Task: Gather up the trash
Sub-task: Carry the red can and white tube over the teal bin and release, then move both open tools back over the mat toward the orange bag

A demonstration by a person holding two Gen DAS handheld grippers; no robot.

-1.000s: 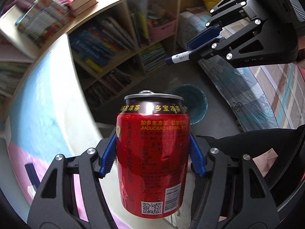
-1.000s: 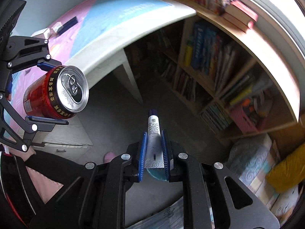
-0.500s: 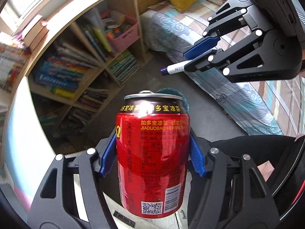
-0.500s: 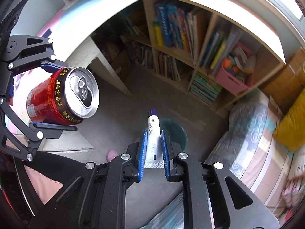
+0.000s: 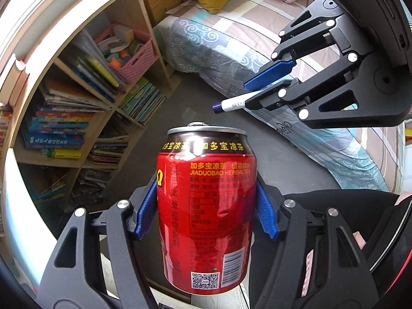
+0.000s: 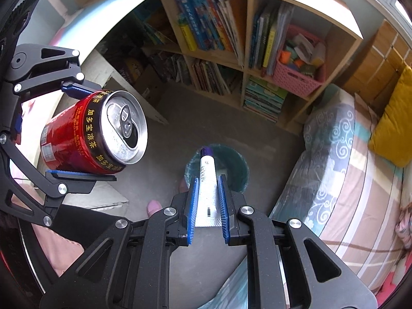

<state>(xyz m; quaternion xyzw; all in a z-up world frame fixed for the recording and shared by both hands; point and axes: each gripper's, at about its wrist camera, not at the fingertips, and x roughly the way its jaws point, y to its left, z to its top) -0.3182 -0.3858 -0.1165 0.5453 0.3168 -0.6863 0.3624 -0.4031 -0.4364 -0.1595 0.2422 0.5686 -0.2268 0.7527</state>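
My left gripper (image 5: 207, 206) is shut on a red herbal-tea can (image 5: 206, 213), blue pads pressing both sides. From the right wrist the can (image 6: 95, 134) appears at the left, its opened top facing the camera, still clamped by the left gripper (image 6: 77, 134). My right gripper (image 6: 208, 195) is shut on a white tube with a purple cap (image 6: 207, 177); the tube (image 5: 233, 104) also shows at the upper right of the left wrist view, sticking out of the right gripper (image 5: 267, 82). A teal-lined trash bin (image 6: 231, 164) stands on the grey floor directly below the tube. The can hides the bin in the left wrist view.
A wooden bookshelf (image 6: 247, 36) full of books, with a pink basket (image 6: 298, 77), lines the far wall. A bed with a patterned cover (image 6: 347, 170) and a yellow pillow (image 6: 394, 134) lies at the right. A white desk edge (image 6: 108, 23) curves at the left. A person's dark-clothed leg (image 5: 322, 213) is below.
Both grippers have swung away from the desk toward the bookshelf and bed, rolling as they went. The bin has come into full view under the tube. Both grips are unchanged.
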